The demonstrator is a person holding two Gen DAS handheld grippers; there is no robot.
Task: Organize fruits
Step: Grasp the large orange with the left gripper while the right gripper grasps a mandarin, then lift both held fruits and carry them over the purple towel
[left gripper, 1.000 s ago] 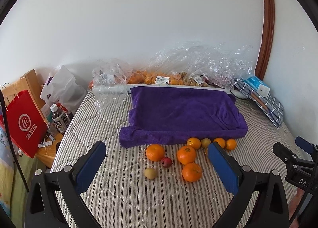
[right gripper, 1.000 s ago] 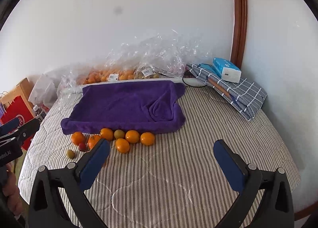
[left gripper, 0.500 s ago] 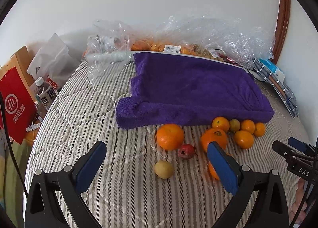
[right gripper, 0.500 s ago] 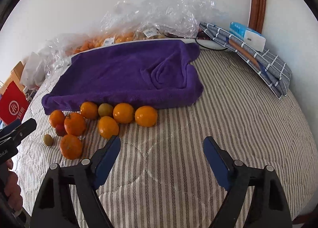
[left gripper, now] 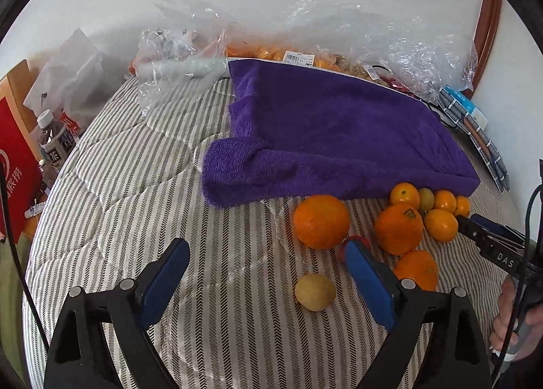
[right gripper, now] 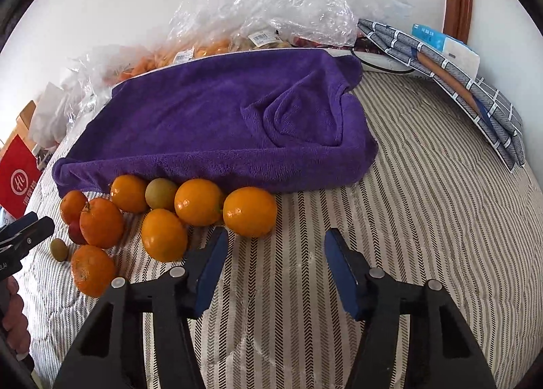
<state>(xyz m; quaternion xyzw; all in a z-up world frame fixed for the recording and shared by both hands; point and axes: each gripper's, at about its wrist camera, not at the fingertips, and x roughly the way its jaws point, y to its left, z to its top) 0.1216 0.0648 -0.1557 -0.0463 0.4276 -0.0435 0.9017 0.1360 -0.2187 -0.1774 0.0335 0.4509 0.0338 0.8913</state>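
Observation:
Several oranges lie on the striped bed in front of a purple towel [left gripper: 339, 137]. In the left wrist view a large orange [left gripper: 320, 221] sits ahead, with a small yellow fruit [left gripper: 315, 291] and a red fruit [left gripper: 351, 243] partly behind my right finger. My left gripper [left gripper: 266, 273] is open and empty, low over the bed just left of the yellow fruit. In the right wrist view the purple towel [right gripper: 220, 121] lies behind the rightmost orange [right gripper: 250, 211] and another orange [right gripper: 164, 235]. My right gripper [right gripper: 274, 261] is open and empty, just in front of the rightmost orange.
Clear plastic bags [left gripper: 339, 36] of fruit lie along the wall behind the towel. A folded checked cloth [right gripper: 451, 80] with a blue box [right gripper: 444, 46] lies at the right. A red bag [left gripper: 17, 165] and bottles [left gripper: 54, 144] stand beside the bed's left edge.
Both grippers have moved forward and down toward the fruit; the oranges now look much larger and closer. The right gripper's jaws have narrowed somewhat.

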